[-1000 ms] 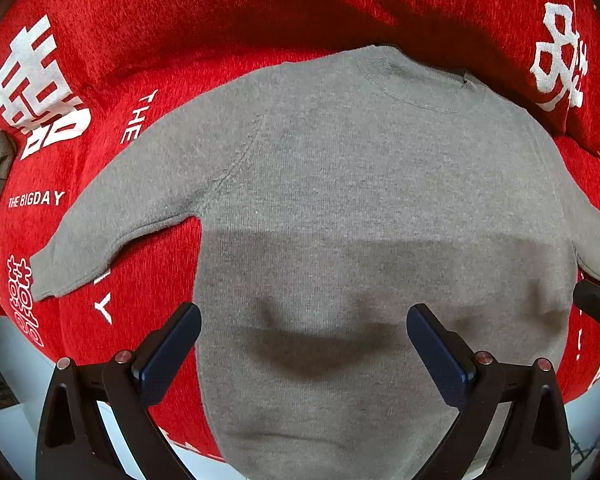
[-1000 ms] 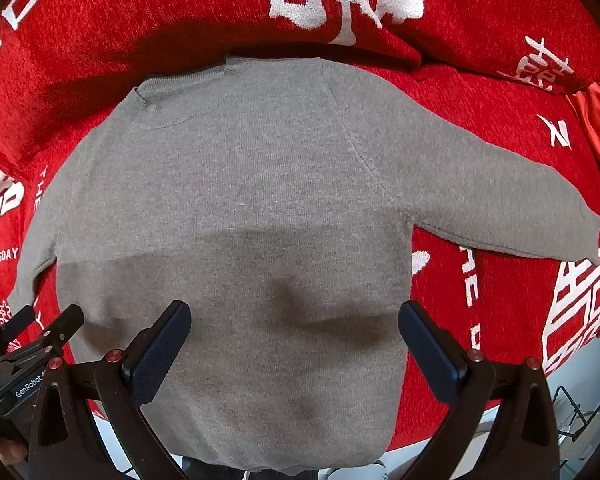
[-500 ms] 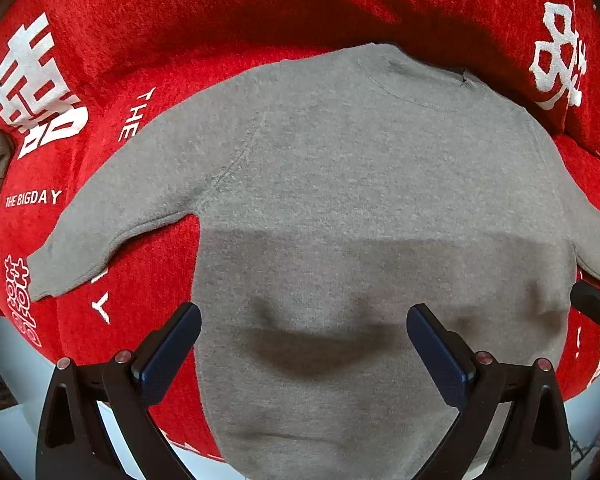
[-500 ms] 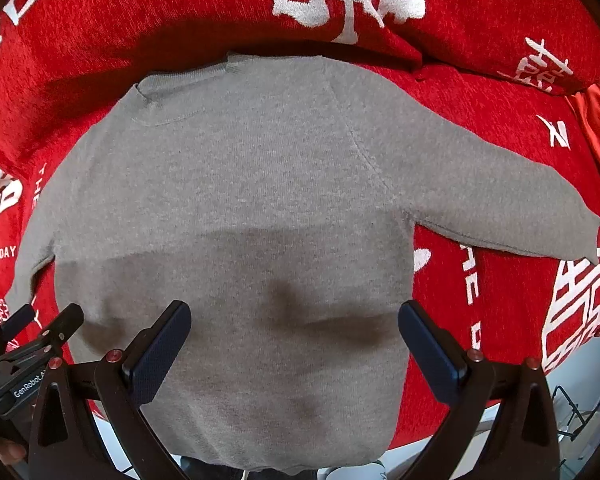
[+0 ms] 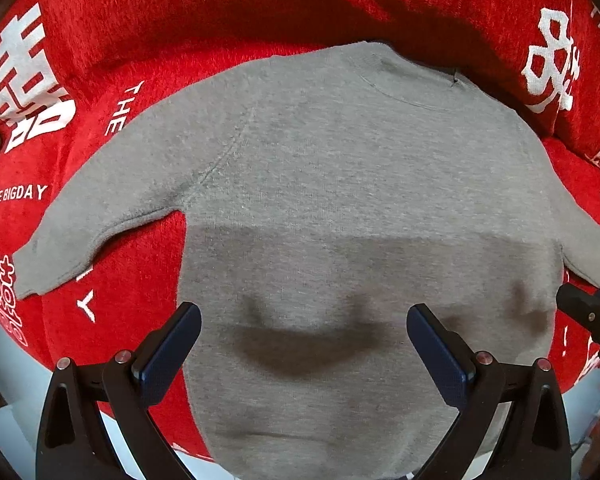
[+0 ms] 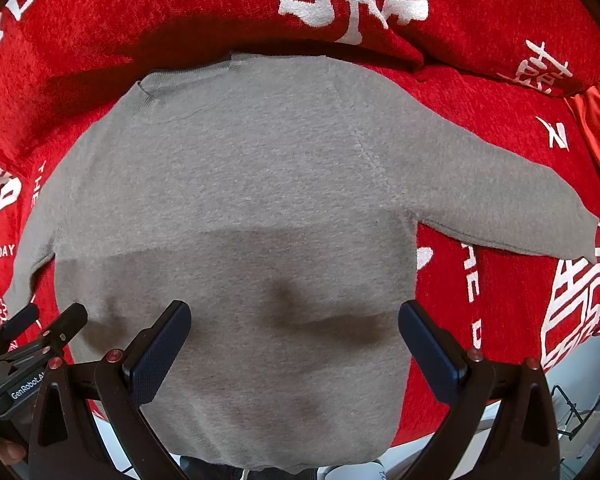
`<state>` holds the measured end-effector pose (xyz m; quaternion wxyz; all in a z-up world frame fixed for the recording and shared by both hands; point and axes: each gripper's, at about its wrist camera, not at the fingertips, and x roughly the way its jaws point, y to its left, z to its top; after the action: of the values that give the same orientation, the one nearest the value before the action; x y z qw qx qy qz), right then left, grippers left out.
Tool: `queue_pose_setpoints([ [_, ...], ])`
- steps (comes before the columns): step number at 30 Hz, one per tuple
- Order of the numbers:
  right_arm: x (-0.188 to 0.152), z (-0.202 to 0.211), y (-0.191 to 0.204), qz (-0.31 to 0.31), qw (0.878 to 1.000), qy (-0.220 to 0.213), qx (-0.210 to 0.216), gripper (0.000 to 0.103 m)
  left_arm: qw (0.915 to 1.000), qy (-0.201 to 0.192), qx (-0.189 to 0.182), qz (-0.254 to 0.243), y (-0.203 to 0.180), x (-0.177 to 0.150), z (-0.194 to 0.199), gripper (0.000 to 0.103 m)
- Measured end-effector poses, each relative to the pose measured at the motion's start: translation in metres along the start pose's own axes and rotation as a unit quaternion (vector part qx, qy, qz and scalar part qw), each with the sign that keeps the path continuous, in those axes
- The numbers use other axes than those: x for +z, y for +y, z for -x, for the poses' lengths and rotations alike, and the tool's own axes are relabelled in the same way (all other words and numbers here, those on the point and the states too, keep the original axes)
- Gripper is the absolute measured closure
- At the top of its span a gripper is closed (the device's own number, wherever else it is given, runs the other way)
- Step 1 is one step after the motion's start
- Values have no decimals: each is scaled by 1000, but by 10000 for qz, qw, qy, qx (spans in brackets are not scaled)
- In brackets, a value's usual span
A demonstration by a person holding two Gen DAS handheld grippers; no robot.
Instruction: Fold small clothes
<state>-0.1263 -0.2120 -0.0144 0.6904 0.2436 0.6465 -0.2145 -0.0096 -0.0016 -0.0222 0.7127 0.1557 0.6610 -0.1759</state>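
Observation:
A small grey knit sweater (image 5: 340,184) (image 6: 240,184) lies flat on a red blanket, collar at the far side, both sleeves spread outward. Its hem hangs over the near edge. My left gripper (image 5: 303,340) is open above the lower body of the sweater, holding nothing. My right gripper (image 6: 294,338) is also open over the lower body, nothing between its fingers. The left sleeve (image 5: 100,220) reaches toward the left; the right sleeve (image 6: 500,200) reaches toward the right. The other gripper's tips show at each view's side edge.
The red blanket (image 5: 180,20) (image 6: 500,20) with white characters and lettering covers the surface and rises in a fold behind the collar. A pale floor shows below the near edge (image 5: 12,364). A wire rack (image 6: 568,412) stands at the lower right.
Both views have shifted very slightly; the sweater lies as before and both grippers stay open.

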Motion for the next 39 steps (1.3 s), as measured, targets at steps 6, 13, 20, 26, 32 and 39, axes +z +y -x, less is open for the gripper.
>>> queue_pose_setpoints([
  [6,-2,0,8,37,10000,-14,50,0,9996,5,-246,107,9,0,-1,0],
  [13,-8,-1,41,456,9988,-143,68,0,9952,-105,-652,723,58,-3,-4,0],
  [20,-17,-10,86,791,9966,89,198,0,9840,-507,-556,1613,162,-21,-12,0],
  [26,-21,-20,125,1048,9941,204,215,0,9491,-853,-193,3026,285,-52,-27,0],
  [32,-24,-31,160,1297,9909,300,182,0,9026,-992,-569,4151,377,-73,-59,0],
  [39,-23,-38,195,1616,9863,318,85,0,8941,-1192,-938,4214,398,-58,-78,0],
])
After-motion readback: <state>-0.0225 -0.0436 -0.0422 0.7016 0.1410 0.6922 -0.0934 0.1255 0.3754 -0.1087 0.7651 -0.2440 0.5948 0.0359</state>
